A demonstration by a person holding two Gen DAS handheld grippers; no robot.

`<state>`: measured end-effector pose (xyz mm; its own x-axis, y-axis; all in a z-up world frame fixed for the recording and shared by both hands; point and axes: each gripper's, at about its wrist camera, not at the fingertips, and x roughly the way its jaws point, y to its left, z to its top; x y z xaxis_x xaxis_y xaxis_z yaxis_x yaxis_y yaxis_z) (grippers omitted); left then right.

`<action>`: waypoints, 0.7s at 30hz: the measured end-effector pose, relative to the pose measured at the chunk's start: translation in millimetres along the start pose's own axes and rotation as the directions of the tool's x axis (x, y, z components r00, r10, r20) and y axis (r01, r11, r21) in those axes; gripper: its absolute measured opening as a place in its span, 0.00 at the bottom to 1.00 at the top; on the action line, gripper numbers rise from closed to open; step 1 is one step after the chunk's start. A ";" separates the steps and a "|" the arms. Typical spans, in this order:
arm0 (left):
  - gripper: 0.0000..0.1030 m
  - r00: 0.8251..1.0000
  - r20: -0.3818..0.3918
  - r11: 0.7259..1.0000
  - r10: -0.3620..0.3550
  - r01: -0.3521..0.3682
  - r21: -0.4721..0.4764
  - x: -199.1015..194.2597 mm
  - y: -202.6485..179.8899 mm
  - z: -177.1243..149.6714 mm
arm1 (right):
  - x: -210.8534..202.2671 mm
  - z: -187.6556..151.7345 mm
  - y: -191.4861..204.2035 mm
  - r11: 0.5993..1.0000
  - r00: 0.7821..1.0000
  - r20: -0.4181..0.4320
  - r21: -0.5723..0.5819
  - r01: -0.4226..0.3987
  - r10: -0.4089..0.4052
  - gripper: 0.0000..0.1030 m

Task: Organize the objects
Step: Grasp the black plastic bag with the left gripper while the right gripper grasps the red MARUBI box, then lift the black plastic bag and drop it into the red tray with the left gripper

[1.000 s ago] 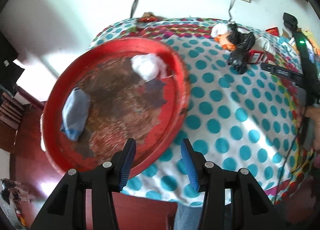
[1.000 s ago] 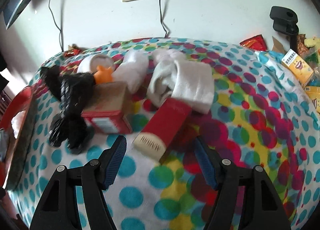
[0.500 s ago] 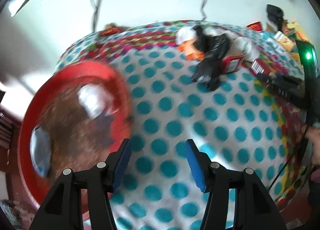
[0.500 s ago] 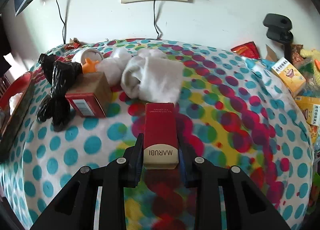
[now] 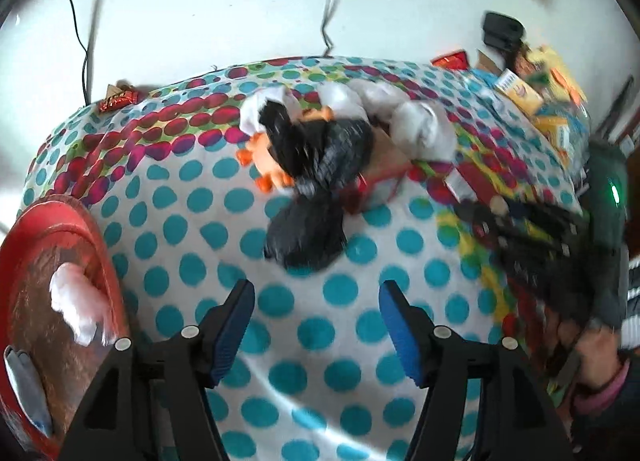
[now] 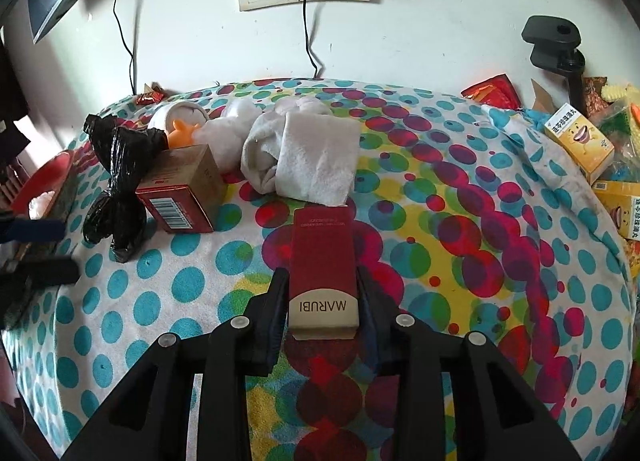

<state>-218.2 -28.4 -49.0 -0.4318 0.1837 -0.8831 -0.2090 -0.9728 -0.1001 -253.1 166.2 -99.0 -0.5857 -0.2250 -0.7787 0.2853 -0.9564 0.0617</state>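
Note:
My right gripper (image 6: 322,303) is shut on a long red MARUBI box (image 6: 323,261) and holds it above the dotted cloth. Beyond it lie a white towel (image 6: 308,159), a small red and brown box (image 6: 182,191), a knotted black plastic bag (image 6: 118,185) and an orange toy (image 6: 182,131). My left gripper (image 5: 316,315) is open and empty over the cloth, just short of the black bag (image 5: 316,201). The red round tray (image 5: 52,301) sits at the far left with a white wad (image 5: 76,307) and a grey-blue cloth (image 5: 24,389) in it.
The table is covered by a dotted cloth (image 6: 460,261). Yellow cartons (image 6: 582,143) and snack packets lie at the right edge. A black clamp (image 6: 556,45) stands at the back right. Wall sockets and cables run down the wall behind. A red wrapper (image 5: 118,99) lies at the back left.
My right gripper closed on the red MARUBI box and lifted it straight. My left gripper swung right, from over the red tray toward the black bag, still open.

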 end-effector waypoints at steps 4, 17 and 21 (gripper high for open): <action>0.65 1.000 0.009 1.000 0.002 -0.002 -0.005 14.2 1.9 18.9 | -1.0 0.9 -2.0 1.000 1.000 0.002 0.012 -0.022 0.022 0.34; 0.39 0.999 -0.030 0.996 0.045 -0.047 -0.074 53.1 7.7 23.6 | -1.6 1.4 0.0 1.000 1.000 0.000 0.008 -0.023 0.023 0.36; 0.29 0.999 -0.026 0.993 0.036 -0.039 -0.113 48.1 15.1 18.8 | -1.8 1.5 -0.2 1.000 1.000 0.000 0.008 -0.023 0.023 0.36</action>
<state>-258.7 -31.6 -84.4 -0.4160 0.1450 -0.8977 -0.0916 -0.9889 -0.1172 -253.2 166.5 -96.6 -0.5788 -0.2466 -0.7773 0.2926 -0.9525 0.0843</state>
